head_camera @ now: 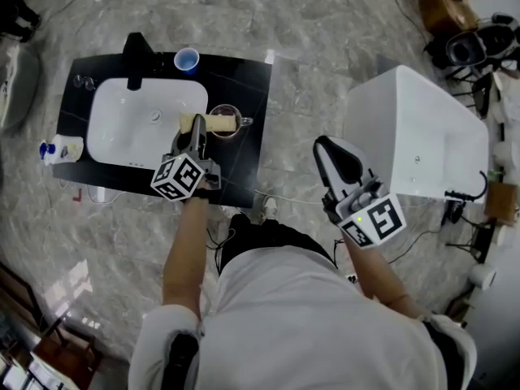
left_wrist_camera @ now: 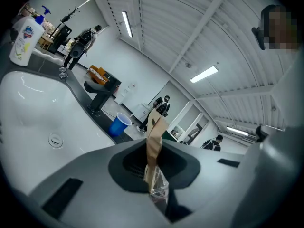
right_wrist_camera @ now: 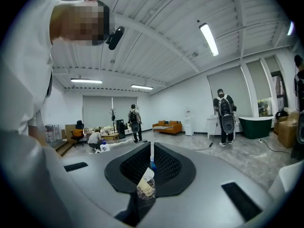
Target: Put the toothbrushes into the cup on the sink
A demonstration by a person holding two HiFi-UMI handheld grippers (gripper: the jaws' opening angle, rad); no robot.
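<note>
My left gripper (head_camera: 190, 143) is over the front of the sink, shut on a toothbrush in a tan card and clear plastic pack (head_camera: 210, 123). The pack's far end lies across a brownish glass cup (head_camera: 225, 130) on the black counter. In the left gripper view the pack (left_wrist_camera: 154, 144) stands up between the jaws of the left gripper (left_wrist_camera: 154, 152). My right gripper (head_camera: 329, 149) hangs off to the right of the counter, over the floor. In its own view the right gripper (right_wrist_camera: 151, 156) is shut on a second packed toothbrush (right_wrist_camera: 145, 184) with a blue tip.
The white sink basin (head_camera: 122, 132) sits in a black counter (head_camera: 248, 80) with a black faucet (head_camera: 135, 59). A blue cup (head_camera: 187, 59) stands behind the basin and a soap bottle (head_camera: 61, 148) lies at its left. A white cabinet (head_camera: 422, 132) is to the right.
</note>
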